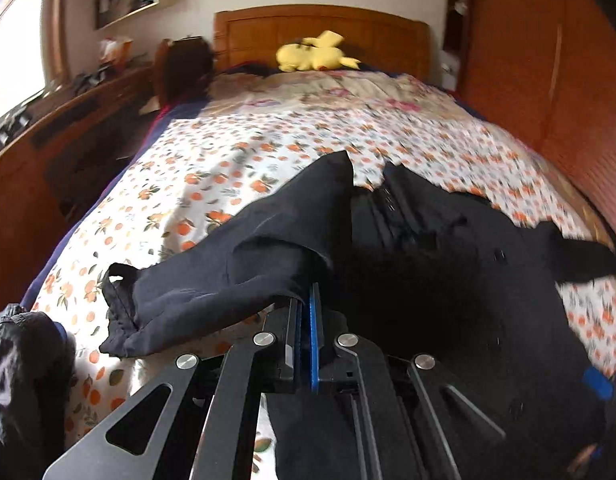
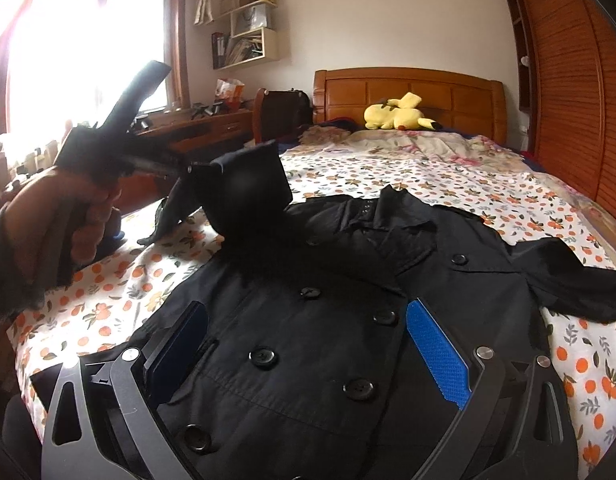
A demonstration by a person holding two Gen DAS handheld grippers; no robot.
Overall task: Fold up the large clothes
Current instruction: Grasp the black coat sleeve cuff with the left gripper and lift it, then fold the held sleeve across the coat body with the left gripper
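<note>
A black double-breasted coat (image 2: 308, 364) lies front up on the orange-print bedspread (image 2: 487, 196), buttons showing. My left gripper (image 1: 306, 300) is shut on the coat's sleeve (image 1: 212, 264); the cloth is pinched between the blue pads and drapes off to the left. From the right wrist view, a hand (image 2: 68, 208) holds that left gripper (image 2: 184, 170) lifted above the bed's left side, with the sleeve (image 2: 248, 184) raised off the bed. My right gripper (image 2: 306, 306) hovers open over the coat's chest, nothing between its fingers. The other sleeve (image 2: 579, 284) lies spread out to the right.
A yellow plush toy (image 2: 395, 114) rests by the wooden headboard (image 2: 407, 88). A wooden wardrobe (image 2: 567, 100) runs along the bed's right side, a cluttered desk (image 2: 204, 124) along the left. Another dark garment (image 1: 16, 364) lies at the near left corner.
</note>
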